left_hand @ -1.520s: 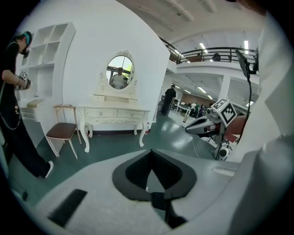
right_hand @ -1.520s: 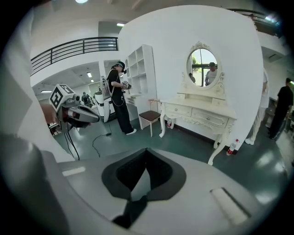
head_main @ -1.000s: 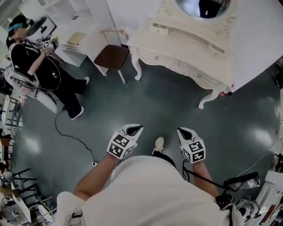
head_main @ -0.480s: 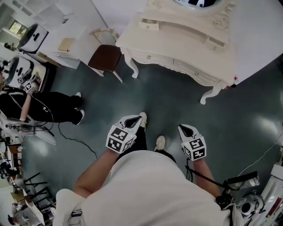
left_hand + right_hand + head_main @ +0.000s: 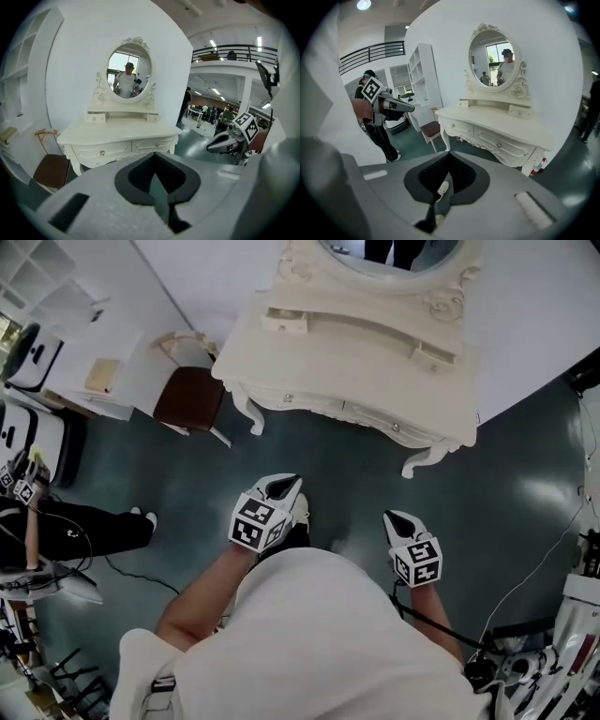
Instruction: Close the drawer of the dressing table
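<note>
Head view: dressing table (image 5: pixel 366 352) nearer than before.

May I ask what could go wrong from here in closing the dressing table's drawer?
1. From here no drawer of the table looks clearly open, so the wrong front might get pushed.
2. The left gripper and right gripper are shut and empty; their narrow tips may slip on the carved front.
3. The chair stands close by the table's end; a foot or arm could catch it.
</note>
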Demonstrator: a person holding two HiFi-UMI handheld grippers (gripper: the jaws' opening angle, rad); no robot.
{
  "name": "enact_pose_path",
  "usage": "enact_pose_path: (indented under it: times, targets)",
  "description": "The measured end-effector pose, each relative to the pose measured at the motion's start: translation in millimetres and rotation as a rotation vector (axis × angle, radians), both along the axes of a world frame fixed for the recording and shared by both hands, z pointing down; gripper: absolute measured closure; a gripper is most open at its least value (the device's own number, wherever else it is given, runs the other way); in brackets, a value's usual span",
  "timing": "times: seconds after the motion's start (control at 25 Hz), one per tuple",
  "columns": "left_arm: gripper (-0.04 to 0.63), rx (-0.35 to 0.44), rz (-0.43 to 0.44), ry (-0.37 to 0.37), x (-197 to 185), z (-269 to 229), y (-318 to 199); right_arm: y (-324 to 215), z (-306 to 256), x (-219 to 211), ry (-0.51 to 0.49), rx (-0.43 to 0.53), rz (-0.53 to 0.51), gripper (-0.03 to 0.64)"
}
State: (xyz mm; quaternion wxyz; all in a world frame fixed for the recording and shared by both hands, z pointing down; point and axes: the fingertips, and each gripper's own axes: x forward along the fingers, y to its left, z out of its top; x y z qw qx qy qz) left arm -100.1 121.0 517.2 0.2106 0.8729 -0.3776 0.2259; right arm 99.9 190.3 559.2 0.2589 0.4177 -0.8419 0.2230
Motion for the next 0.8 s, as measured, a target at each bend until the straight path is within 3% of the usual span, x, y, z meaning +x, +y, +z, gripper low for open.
enact_pose_path:
  times: [0.4, 0.56, 0.8]
  targets:
    - [0.592, 0.007, 0.037, 0.018, -51, 4, -170, -160, -24, -54, 0.028, 0.02, 0.024, 0.617]
    - [0.592, -0.006, -0.013, 0.019, -63, 16, -217, -198, -29, -61, 0.019, 0.014, 0.008, 0.617]
    - [0.592, -0.016, -0.127, 0.0, -65, 29, -280, -258, -24, -36, 0.022, -0.004, -0.042, 0.617]
